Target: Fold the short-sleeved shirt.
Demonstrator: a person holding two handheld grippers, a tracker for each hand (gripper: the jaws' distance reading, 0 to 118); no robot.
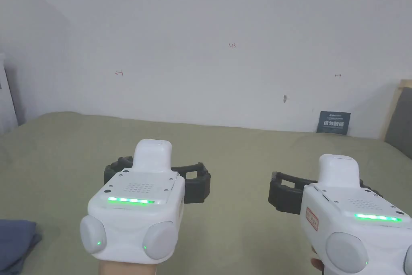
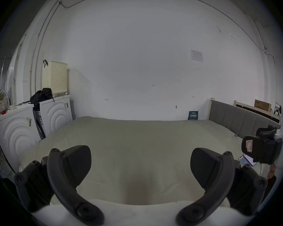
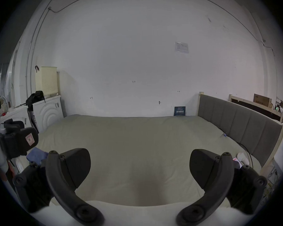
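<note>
A crumpled blue garment [image 1: 16,243] lies at the near left edge of the olive-green bed [image 1: 225,155]; it also peeks out in the right gripper view as the blue garment [image 3: 37,156]. Whether it is the short-sleeved shirt I cannot tell. My left gripper [image 1: 157,169] hovers over the bed, right of the garment and apart from it. Its jaws stand wide open and empty in the left gripper view [image 2: 140,161]. My right gripper [image 1: 322,185] is level with it farther right, also open and empty [image 3: 140,162].
White washing machines [image 2: 55,113] with a cream laundry basket [image 2: 55,77] stand left of the bed. A grey headboard [image 3: 238,123] runs along the right side. A phone [image 2: 247,160] lies near the bed's right edge. A white wall [image 1: 225,46] backs the bed.
</note>
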